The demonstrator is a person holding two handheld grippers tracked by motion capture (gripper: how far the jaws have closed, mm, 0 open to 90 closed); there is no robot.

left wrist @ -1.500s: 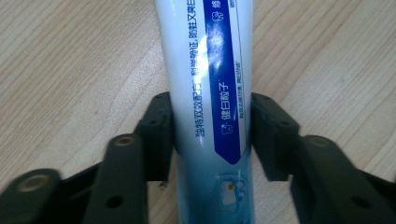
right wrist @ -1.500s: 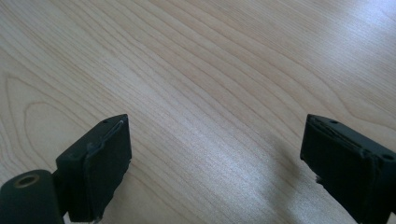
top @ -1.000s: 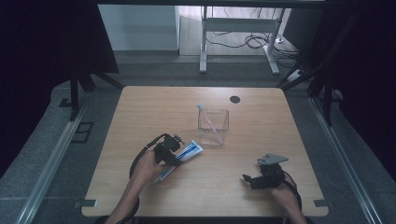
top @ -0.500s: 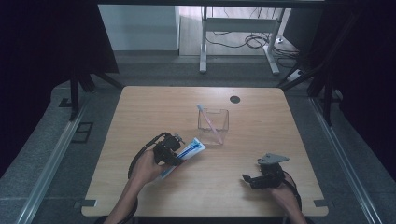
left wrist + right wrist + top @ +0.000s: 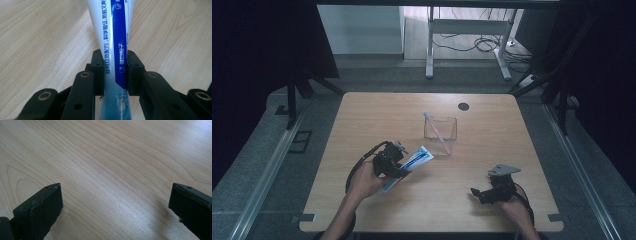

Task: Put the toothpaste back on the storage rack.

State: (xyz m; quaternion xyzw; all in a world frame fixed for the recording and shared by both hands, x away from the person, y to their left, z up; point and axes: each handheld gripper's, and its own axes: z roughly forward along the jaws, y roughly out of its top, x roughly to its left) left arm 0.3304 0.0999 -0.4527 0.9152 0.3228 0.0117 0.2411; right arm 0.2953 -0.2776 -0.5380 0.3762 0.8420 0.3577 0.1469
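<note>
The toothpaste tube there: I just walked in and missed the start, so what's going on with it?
A person at the wooden table works a gripper in each hand. The left gripper is shut on the blue-and-white toothpaste tube, its pads pressed to both sides, and the tube points toward the clear container, where a pink toothbrush leans. The right gripper sits near the table's front edge with its jaws wide and nothing between them; they have just been opening.

One toothpaste tube (image 5: 411, 164), one clear container (image 5: 441, 131), one toothbrush (image 5: 436, 133).
</note>
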